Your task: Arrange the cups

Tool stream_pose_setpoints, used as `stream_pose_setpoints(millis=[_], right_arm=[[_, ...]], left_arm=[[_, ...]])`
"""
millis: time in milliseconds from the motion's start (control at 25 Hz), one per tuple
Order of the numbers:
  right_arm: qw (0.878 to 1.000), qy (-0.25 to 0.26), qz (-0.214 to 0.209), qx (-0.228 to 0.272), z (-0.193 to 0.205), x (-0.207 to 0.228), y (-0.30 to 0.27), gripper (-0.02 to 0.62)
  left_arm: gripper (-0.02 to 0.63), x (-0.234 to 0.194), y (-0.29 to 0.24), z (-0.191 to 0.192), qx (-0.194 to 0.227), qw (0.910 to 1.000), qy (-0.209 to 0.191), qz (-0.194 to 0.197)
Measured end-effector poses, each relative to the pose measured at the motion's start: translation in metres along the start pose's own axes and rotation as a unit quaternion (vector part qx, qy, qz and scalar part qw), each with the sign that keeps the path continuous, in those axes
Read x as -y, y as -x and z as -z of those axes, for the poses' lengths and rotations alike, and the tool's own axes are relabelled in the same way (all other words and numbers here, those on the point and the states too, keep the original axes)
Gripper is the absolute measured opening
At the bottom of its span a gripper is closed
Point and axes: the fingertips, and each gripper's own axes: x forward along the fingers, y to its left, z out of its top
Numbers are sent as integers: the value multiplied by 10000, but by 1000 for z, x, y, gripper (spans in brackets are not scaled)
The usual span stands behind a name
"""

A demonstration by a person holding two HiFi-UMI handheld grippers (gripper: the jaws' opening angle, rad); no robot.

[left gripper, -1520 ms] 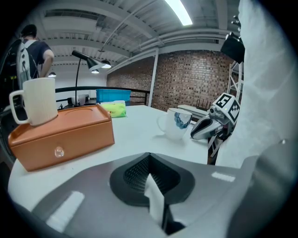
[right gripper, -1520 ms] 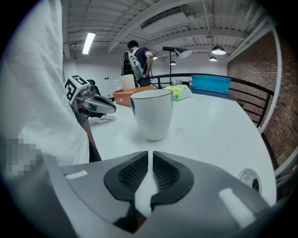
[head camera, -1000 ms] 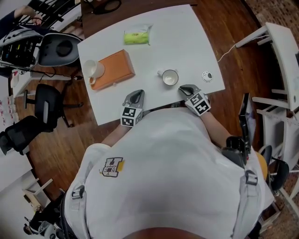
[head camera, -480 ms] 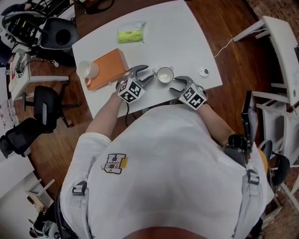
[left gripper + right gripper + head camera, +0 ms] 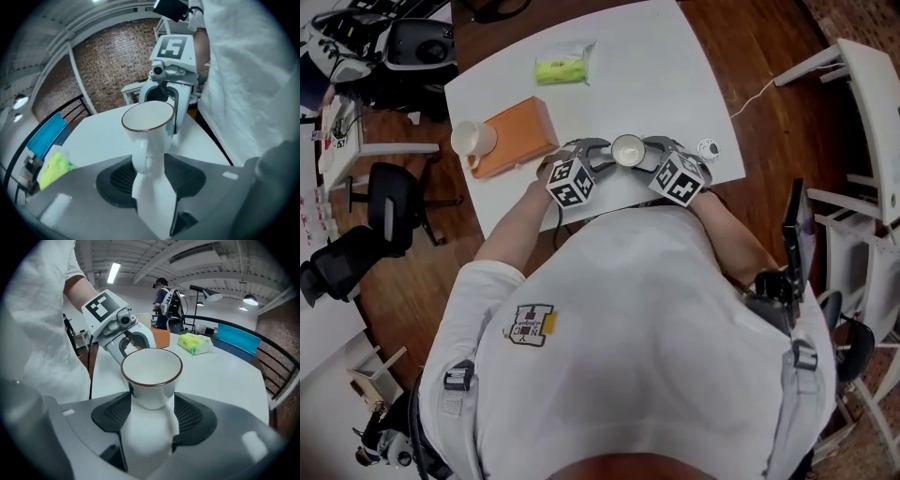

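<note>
Not much can be called done yet, by the look of it. The small red-rimmed cup (image 5: pixel 628 150) is seen upright near the front edge of the table (image 5: pixel 666 75). The bigger white mug (image 5: pixel 472 141) is parked well apart from it, just beside the end of the orange box (image 5: pixel 520 136). So pretty much all of the arranging is judged to be left to do.

The cup is flanked on both sides, with the left gripper (image 5: pixel 595 150) set at its left and the right gripper (image 5: pixel 654 148) at its right. Both sets of jaws have just been opened and are held apart, with nothing clamped. The cup's handle is pointed into the left gripper's gap. Its body is seen right at the right gripper's tips, but contact can't be confirmed.
</note>
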Motion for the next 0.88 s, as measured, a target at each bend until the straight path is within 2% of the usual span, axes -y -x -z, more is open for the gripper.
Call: stream_pose_setpoints(millis=[80,240,440,640,720,800,880], right_arm=[[9994,175,-285,-85,-1,2,-2,264],[9907,754,-1077,-346,-3,0,-6,255],[9598,1884,-1905,-833,-12,1,-13,252],[9320,2598,-2316,-1018,-26,-2,-26,247],[9283,2603,-2504,-879,-32,-7,-28,270],[9293,2487,-2653,-645,-41,-15,-27,336],[9272,2510,-2731,-513,-49,-21,-27,370]], left_arm=[[111,-1,5,3,-12,9984,451,-331],[85,11,13,6,-52,9897,1205,-776],[74,23,16,9,-104,9660,2174,-1396],[71,26,21,18,-142,9438,2745,-1834],[72,26,27,20,-121,9351,2930,-1989],[72,24,32,21,-40,9319,2980,-2068],[86,21,37,20,18,9305,2970,-2144]])
